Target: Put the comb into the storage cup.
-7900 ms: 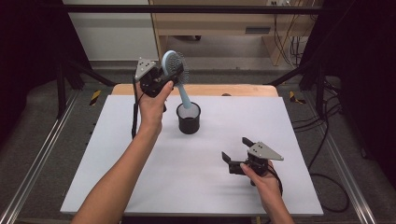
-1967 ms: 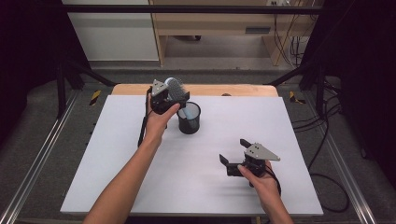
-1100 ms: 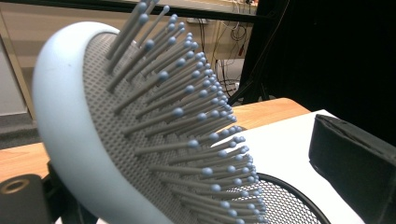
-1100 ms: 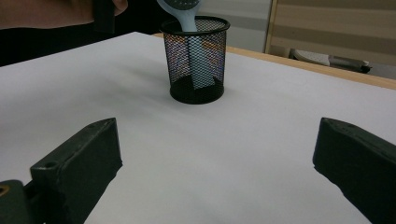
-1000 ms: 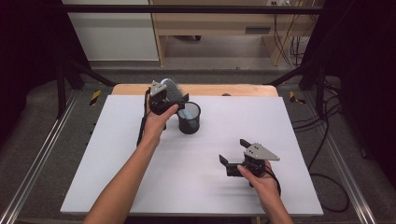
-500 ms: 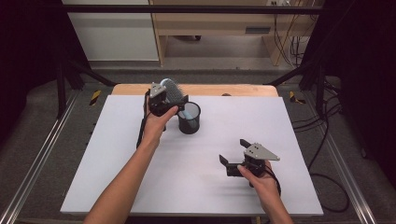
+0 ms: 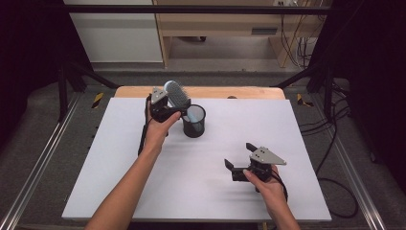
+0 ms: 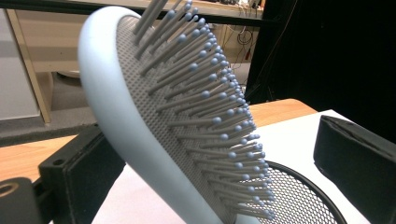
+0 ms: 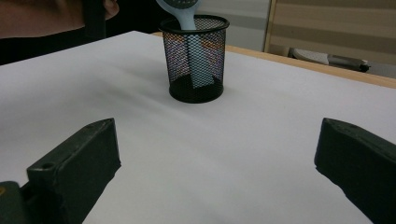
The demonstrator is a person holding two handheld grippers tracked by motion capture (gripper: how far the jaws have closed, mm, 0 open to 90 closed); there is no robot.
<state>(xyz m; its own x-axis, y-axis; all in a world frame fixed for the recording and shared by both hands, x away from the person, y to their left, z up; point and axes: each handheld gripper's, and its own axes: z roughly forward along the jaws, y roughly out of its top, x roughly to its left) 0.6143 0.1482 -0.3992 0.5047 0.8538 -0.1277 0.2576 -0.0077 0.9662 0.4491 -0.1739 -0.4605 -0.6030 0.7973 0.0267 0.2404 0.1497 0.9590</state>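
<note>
Where the left tool [image 7: 165, 109] is held at the far left part of the white tabletop [image 7: 143, 191], a pale blue hairbrush [image 7: 176, 94] is seen standing handle-down in a black mesh cup [image 7: 194, 121], its bristled head leaning out over the rim towards that tool. The jaws of the left tool have just been opening, and in the left gripper view the brush head [image 8: 154, 107] is framed between them: the left jaw sits close behind the brush's back, while the right jaw stands clear of the bristles, so the brush is judged to be released rather than pinched. In the right gripper view the handle [image 9: 198, 56] can be made out through the mesh, reaching down to the bottom of the cup [image 9: 196, 60].

Further right, near the front edge, the right tool [image 7: 239, 160] is held low over the tabletop with its jaws spread wide and nothing between them, well apart from the cup.

The step in hand is judged to be the letting-go of the brush once it has been seated in the cup. What is called for next is a withdrawal of the left tool back and away, with the jaws kept wide so that the bristles are not snagged and the light cup is not tipped.
</note>
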